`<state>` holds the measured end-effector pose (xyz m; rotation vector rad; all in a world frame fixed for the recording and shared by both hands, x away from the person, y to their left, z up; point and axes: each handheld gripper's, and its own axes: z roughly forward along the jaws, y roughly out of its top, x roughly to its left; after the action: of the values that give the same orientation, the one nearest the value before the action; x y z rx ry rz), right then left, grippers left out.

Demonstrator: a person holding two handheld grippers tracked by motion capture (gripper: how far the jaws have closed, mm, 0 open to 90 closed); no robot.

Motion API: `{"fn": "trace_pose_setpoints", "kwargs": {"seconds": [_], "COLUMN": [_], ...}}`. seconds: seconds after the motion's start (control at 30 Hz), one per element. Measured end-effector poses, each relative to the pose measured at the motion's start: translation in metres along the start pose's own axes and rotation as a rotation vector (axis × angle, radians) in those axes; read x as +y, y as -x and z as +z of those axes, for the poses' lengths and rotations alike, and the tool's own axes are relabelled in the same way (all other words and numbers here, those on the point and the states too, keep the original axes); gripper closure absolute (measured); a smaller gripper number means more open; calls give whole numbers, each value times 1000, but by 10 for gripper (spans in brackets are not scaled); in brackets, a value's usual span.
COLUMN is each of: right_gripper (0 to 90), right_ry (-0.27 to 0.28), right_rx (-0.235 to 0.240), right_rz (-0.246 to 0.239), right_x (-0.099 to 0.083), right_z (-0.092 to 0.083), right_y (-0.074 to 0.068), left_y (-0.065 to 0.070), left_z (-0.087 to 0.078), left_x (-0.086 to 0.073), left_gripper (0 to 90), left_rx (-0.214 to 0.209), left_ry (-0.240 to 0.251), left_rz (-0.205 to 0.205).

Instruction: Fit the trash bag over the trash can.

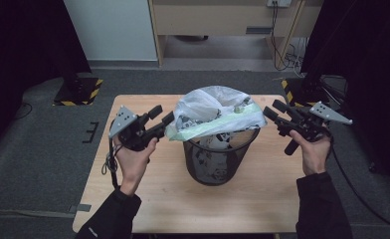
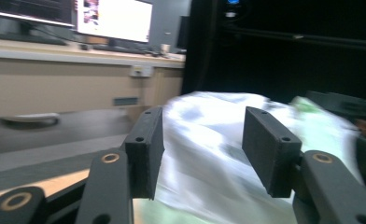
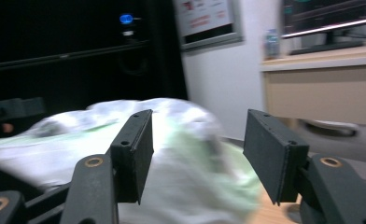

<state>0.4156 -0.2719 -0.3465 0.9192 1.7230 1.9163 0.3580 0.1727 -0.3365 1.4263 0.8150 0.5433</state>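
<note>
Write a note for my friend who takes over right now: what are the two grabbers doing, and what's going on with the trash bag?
Left gripper: open, jaws at the left edge of the bag, not clamped on it.
Right gripper: open, at the bag's right edge.
The bag, white with a green rim, sits full in the black mesh bin in the middle of the table.
Done: both grippers are lined up at the bag.
Left: probably grip both edges and lift or tie the bag.

This looks like a lab or office workroom: a wooden table stands on grey carpet, black curtains hang on either side of it, and behind it runs a desk carrying lit monitors.
</note>
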Motion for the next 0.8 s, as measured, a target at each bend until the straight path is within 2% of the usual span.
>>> {"fn": "trace_pose_setpoints", "kwargs": {"seconds": [0.07,0.13,0.17,0.2,0.33,0.43,0.5,0.57,0.63,0.67,0.73,0.8], "right_gripper": [419,442,488,544,634,707,776,833,880,894,900,900], "right_ry": [-18,-36,-42,-39,-43,-38,-34,-31,-29,-29,-20,-15], "right_rx": [34,36,40,38,29,23,11,8,13,16,24,38], "right_rz": [-3,-16,-19,-31,-42,-45,-49,-52,-56,-53,-54,-52], "right_x": [-2,-4,-5,-7,-10,-10,-11,-11,-11,-11,-11,-10], "right_z": [4,7,8,8,5,1,-1,-3,-4,-4,-6,-10], "right_y": [-10,-14,-15,-16,-18,-19,-19,-20,-21,-23,-25,-28], "left_y": [8,15,17,19,27,30,31,30,29,29,31,32], "left_z": [-2,-4,-6,-6,-6,-7,-7,-8,-9,-9,-10,-11], "left_x": [-7,-15,-17,-18,-23,-23,-23,-23,-24,-24,-25,-26], "left_gripper": [458,453,454,453,438,446,547,609,725,772,861,884], "left_rx": [-24,-84,-105,-113,-125,-122,-146,-146,-153,-158,-152,-152], "left_ry": [-19,-16,-9,-18,-42,-35,-29,-36,-37,-34,-39,-47], "left_rz": [4,-21,-29,-23,2,24,30,38,36,35,56,73]}}
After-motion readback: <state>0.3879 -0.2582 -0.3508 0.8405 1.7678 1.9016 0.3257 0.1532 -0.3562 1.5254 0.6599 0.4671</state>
